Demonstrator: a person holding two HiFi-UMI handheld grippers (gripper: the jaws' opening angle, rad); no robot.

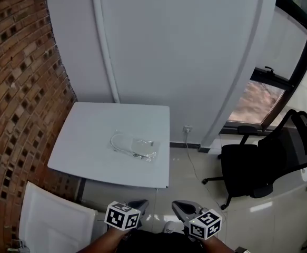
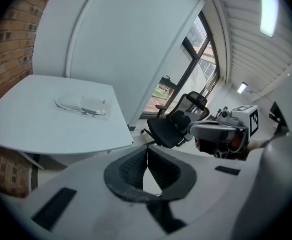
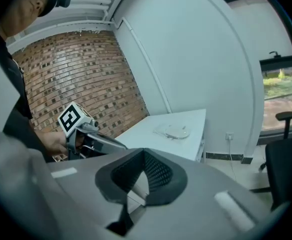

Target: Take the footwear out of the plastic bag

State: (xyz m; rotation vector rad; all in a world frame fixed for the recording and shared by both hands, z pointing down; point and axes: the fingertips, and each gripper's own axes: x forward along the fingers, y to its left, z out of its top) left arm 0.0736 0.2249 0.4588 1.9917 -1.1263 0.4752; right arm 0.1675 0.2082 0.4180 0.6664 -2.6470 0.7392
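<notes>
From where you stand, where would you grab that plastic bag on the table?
Likely the crinkled clear end of the plastic bag, at its right, coming down from above: it lies flat on the table, so its sides offer little to pinch.

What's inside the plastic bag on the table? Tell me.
Through the clear bag on the table something flat and pale shows, probably the footwear. Its shape and how many pieces there are cannot be told; the bag's folds cover that.
</notes>
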